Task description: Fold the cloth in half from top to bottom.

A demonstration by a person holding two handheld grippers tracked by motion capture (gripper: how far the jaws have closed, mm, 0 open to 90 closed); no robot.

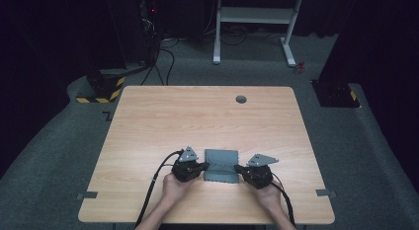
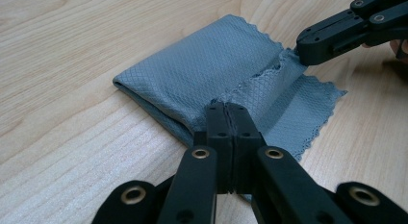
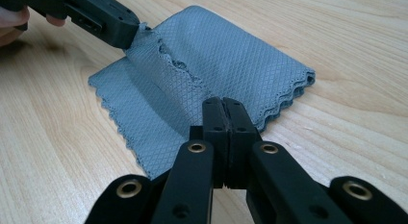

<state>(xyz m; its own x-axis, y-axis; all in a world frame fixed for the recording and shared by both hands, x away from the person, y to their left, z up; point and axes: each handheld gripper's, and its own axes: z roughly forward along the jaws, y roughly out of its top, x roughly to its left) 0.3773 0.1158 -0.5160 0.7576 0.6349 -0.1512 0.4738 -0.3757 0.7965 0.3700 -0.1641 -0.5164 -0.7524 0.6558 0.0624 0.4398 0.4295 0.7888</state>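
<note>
A grey microfibre cloth (image 1: pixel 221 165) with scalloped edges lies folded on the wooden table (image 1: pixel 197 116) near its front edge. My left gripper (image 1: pixel 206 165) is at the cloth's left side, my right gripper (image 1: pixel 236 167) at its right side. In the left gripper view the jaws (image 2: pixel 226 106) are pressed together on the top layer's edge of the cloth (image 2: pixel 216 65), and the right gripper (image 2: pixel 300 53) pinches the same edge farther off. The right gripper view has its jaws (image 3: pixel 223 101) shut on the cloth (image 3: pixel 226 60), with the left gripper (image 3: pixel 132 36) nipping the raised edge.
A round cable hole (image 1: pixel 241 99) sits near the table's far edge. Beyond the table stand a white desk frame (image 1: pixel 254 22) and a yellow-and-black striped base (image 1: pixel 101 94) on the dark floor. Bare wood spreads across the table's far half.
</note>
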